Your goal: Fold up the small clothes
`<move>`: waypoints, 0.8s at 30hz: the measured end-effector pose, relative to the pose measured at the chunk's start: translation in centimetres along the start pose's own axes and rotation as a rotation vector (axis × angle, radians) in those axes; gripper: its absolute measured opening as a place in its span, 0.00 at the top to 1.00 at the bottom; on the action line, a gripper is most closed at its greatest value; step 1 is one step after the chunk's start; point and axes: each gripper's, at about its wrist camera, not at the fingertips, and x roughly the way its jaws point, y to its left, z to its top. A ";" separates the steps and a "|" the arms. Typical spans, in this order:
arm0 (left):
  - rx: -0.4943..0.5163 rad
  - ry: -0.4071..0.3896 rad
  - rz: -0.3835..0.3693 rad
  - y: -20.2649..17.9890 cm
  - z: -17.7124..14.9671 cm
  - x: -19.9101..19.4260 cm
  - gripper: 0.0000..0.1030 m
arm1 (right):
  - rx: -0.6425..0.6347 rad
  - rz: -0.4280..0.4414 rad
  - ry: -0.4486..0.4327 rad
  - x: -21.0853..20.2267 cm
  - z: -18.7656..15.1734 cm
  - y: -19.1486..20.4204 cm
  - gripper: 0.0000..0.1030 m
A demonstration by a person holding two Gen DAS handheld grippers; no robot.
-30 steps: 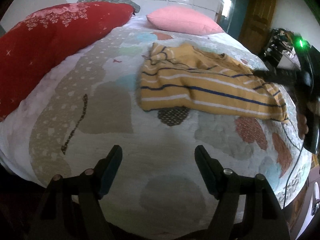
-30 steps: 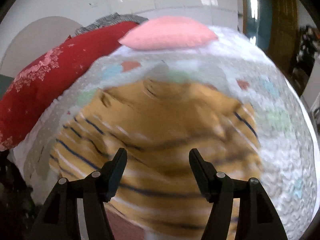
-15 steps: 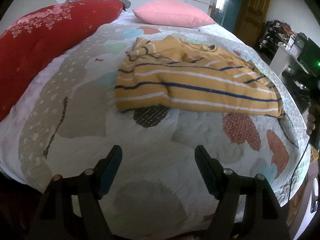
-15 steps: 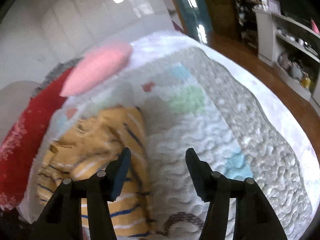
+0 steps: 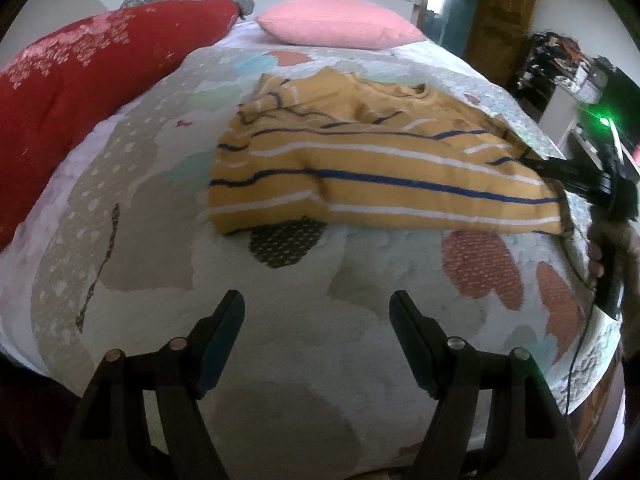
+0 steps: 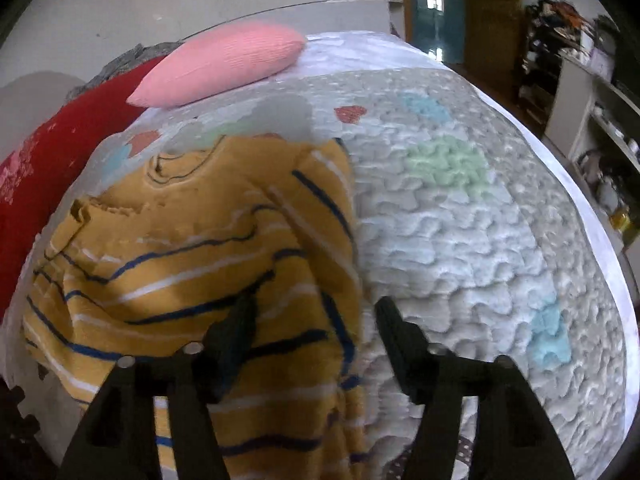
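A yellow shirt (image 5: 360,168) with white and navy stripes lies crumpled across the patterned quilt (image 5: 320,352). My left gripper (image 5: 316,304) hovers open over bare quilt, well short of the shirt's near hem, with nothing between its fingers. My right gripper (image 6: 314,312) sits low over the shirt's (image 6: 192,264) right edge. Its jaws are opening; the left finger is over the striped cloth, the right finger over quilt, and the pads do not press on the fabric. In the left wrist view the right gripper (image 5: 532,162) reaches in from the right to that same edge.
A pink pillow (image 5: 340,26) and a red floral blanket (image 5: 88,76) lie at the head and left side of the bed. A wooden door (image 6: 492,12) and cluttered shelves (image 6: 592,92) stand beyond the bed's right edge (image 6: 580,208). A cable (image 5: 576,352) hangs at the right.
The right gripper swung from the shirt's middle out toward the bare right side of the bed, then settled lower over the shirt's right edge. The left gripper drifted slightly and stayed open.
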 end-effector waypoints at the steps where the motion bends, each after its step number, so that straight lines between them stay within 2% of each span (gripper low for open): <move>1: -0.012 0.002 0.002 0.3 0.0 0.1 0.28 | 0.007 0.006 -0.002 -0.2 0.0 -0.3 0.33; 5: -0.059 0.004 -0.013 1.3 -0.3 0.1 0.28 | -0.002 -0.008 -0.023 -1.5 -0.3 -1.0 0.33; 8: -0.057 -0.001 -0.025 1.3 -0.7 -0.2 0.28 | 0.000 -0.030 -0.042 -2.8 -0.7 -1.1 0.33; 11: -0.049 -0.005 -0.032 1.4 -1.1 -0.4 0.28 | 0.029 -0.016 -0.049 -3.9 -1.0 -1.6 0.32; 16: -0.053 0.019 -0.016 1.8 -1.6 0.1 0.28 | 0.069 0.054 -0.036 -5.1 -2.0 -2.4 0.32; 24: -0.100 0.018 -0.020 3.1 -1.0 0.0 0.28 | 0.063 0.063 -0.022 -5.2 -3.4 -3.1 0.31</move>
